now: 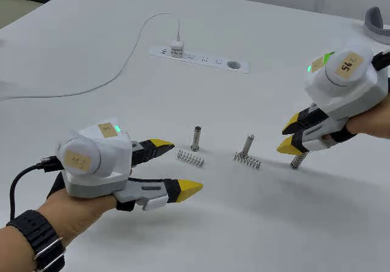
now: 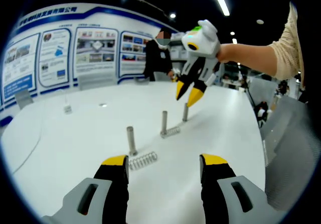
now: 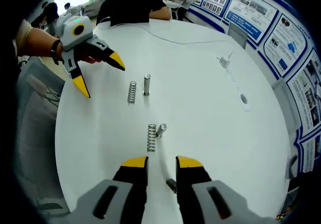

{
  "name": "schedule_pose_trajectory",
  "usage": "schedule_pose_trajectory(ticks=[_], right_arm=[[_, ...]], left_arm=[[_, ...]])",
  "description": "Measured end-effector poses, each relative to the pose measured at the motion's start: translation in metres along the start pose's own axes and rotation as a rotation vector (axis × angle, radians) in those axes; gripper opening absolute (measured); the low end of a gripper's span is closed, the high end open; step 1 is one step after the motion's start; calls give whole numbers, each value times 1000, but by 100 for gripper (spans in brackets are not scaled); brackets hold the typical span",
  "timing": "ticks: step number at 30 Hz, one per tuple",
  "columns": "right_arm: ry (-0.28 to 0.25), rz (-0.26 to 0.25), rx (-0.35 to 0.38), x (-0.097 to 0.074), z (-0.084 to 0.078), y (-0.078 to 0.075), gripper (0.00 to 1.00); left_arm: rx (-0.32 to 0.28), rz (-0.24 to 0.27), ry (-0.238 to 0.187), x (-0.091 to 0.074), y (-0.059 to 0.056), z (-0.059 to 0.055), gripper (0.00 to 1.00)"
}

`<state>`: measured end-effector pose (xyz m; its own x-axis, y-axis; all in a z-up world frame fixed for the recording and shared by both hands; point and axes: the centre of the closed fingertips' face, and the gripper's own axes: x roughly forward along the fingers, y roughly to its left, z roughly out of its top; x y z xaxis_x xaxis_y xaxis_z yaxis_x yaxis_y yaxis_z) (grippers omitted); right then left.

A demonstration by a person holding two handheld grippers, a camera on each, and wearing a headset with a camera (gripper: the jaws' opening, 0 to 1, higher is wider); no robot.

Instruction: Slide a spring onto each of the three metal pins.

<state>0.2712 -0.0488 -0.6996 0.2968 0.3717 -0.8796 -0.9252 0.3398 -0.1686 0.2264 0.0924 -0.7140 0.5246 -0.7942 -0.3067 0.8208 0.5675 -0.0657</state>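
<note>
**2 springs loose, 3rd pin half hidden**

I hold my left hand-held gripper [image 1: 175, 166] low at the near left of the white counter [image 1: 122, 16]. Its yellow-tipped jaws are wide apart with nothing between them. My right hand-held gripper [image 1: 289, 135] hangs over the right side, jaws a little apart and empty.

The left pin [image 1: 196, 138] stands upright and bare, and a spring [image 1: 190, 158] lies flat on the counter just near of it. The middle pin [image 1: 247, 144] is bare too, with a 2nd spring [image 1: 247, 160] lying at its foot.

The right pin [image 2: 185, 112] has a 3rd spring [image 1: 297, 160] coiled around it. In the head view my right hand-held gripper cuts off its top. In the right gripper view it sits low between my jaws, partly hidden, so I cannot tell how far the coils reach.

On the far side lies a power strip [image 1: 201, 58] with a white plug [image 1: 177, 48] and a cable [image 1: 122, 71]. A grey object [image 1: 375, 25] at the far right edge is cut off.
</note>
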Motion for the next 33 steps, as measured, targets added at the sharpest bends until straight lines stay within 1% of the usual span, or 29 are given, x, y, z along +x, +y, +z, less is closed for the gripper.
schedule_pose_trajectory(ticks=[7, 15, 19, 23, 30, 33], right_arm=[[-8, 20, 0, 10, 6, 11, 22], [-25, 33, 16, 22, 11, 19, 22], [-24, 40, 19, 28, 11, 22, 21], [-16, 49, 29, 35, 8, 22, 20], [20, 51, 33, 50, -4, 19, 18], [26, 56, 42, 55, -7, 19, 18]], left_arm=[[1, 4, 0, -1, 1, 1, 58], [2, 5, -1, -1, 1, 2, 58], [0, 6, -1, -1, 1, 2, 58], [1, 7, 1, -2, 1, 1, 58], [0, 8, 2, -2, 1, 0, 57], [-2, 7, 4, -2, 0, 0, 57]])
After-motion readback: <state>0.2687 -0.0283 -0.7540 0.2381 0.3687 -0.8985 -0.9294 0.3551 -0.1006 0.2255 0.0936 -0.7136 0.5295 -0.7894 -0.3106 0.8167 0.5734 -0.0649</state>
